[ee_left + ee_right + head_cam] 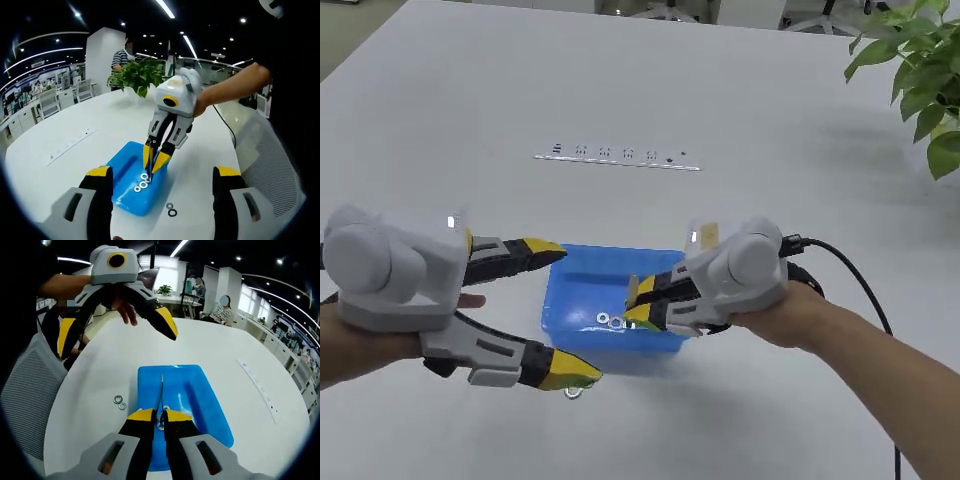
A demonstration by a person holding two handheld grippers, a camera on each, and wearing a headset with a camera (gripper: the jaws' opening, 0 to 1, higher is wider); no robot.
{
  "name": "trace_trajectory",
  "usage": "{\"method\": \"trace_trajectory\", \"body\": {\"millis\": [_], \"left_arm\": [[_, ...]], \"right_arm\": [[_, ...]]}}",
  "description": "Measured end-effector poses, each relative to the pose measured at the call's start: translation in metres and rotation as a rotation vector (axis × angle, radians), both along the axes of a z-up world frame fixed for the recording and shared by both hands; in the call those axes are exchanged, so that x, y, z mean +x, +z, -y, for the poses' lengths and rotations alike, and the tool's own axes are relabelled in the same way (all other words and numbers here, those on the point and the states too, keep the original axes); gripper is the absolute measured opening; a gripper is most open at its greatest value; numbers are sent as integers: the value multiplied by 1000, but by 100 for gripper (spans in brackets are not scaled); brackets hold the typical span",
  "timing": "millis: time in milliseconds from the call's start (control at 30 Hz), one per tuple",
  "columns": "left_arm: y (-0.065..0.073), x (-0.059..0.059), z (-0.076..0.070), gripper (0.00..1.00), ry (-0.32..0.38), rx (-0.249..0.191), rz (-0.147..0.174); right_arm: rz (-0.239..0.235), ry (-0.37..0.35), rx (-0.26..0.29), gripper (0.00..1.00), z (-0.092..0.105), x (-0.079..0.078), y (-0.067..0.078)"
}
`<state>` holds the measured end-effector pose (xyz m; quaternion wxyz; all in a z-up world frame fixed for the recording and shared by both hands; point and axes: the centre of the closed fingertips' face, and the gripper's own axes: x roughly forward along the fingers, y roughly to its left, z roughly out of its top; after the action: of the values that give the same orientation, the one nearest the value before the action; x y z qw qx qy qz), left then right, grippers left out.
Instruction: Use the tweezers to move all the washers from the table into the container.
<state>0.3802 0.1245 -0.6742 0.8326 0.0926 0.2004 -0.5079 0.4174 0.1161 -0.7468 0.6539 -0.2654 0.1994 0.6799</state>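
A shallow blue container (pixel 570 290) (pixel 125 170) (pixel 200 395) lies on the white table. Three washers (pixel 610 321) (pixel 140 184) rest inside it. Two more washers (pixel 171 209) (pixel 120 402) (pixel 572 390) lie on the table just beside its near edge. My right gripper (pixel 642 305) (pixel 161 416) (pixel 155 157) is shut on thin metal tweezers (pixel 161 387) (pixel 148 167), tips down over the container near the washers inside. My left gripper (pixel 560 310) (pixel 164 175) (pixel 117 337) hovers open beside the container's left end, holding nothing.
A row of flush sockets (pixel 617 157) (pixel 70 145) runs across the table beyond the container. A leafy plant (pixel 920 70) (pixel 137 75) stands at the far right. A black cable (pixel 850 275) trails from the right gripper. A mesh chair (pixel 30 390) sits at the table edge.
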Motion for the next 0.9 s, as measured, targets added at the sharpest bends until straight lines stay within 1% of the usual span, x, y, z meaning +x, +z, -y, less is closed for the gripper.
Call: {"method": "trace_trajectory", "body": {"millis": [167,267,400,533,633,667,767,900], "left_arm": [[-1,6,6,79,-21,-4,-1],[-3,10,10,72,-41,-5,-7],[-3,15,14,60,-63,-5,-5],[-4,23,19,47,-88,12,7],[-7,27,22,38,-111,41,23],[-7,28,23,35,-117,40,23],[-7,30,28,29,-132,41,32],[-9,33,34,26,-150,54,45]], "right_arm": [[-3,-2,4,8,-1,2,-1],[-4,-2,1,8,-1,2,-2],[-6,-2,4,8,-1,2,-2],[-3,1,3,8,0,2,-2],[2,5,1,8,1,1,-2],[3,5,1,8,1,1,-1],[9,11,-2,8,1,1,-1],[15,17,-5,9,2,0,-1]]}}
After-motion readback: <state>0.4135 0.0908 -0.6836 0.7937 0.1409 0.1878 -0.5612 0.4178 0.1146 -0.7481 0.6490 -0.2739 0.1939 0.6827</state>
